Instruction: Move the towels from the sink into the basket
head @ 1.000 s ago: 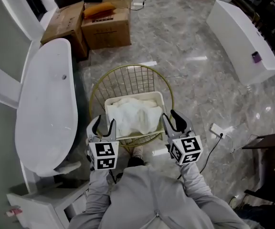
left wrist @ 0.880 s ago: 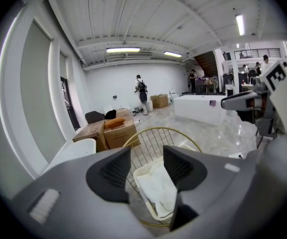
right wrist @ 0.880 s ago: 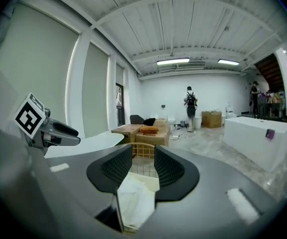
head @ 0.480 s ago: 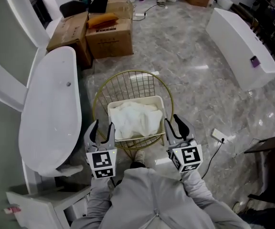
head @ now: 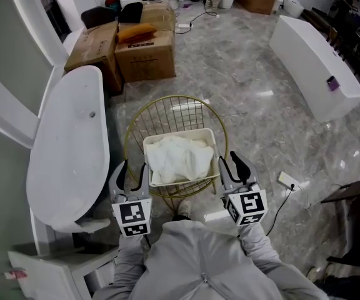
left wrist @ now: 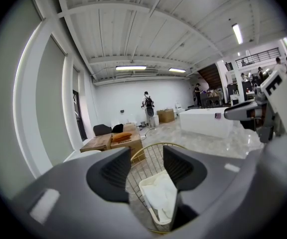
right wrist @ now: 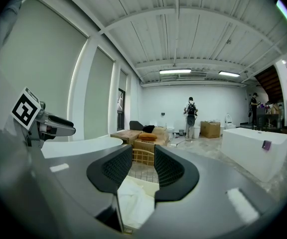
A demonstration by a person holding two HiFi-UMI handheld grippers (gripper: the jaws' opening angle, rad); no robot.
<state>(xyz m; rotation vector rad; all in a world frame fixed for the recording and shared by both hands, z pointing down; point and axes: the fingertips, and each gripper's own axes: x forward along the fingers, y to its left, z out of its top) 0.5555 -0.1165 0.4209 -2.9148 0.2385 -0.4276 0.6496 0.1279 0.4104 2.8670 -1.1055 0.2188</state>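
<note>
Towels in the basket (sink to its left, boxes behind)

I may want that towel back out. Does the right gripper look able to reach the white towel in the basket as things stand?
Probably yes. The right gripper hovers just beside the basket, jaws apart and empty, and the towel lies uncovered, open from above, with nothing between them.
</note>
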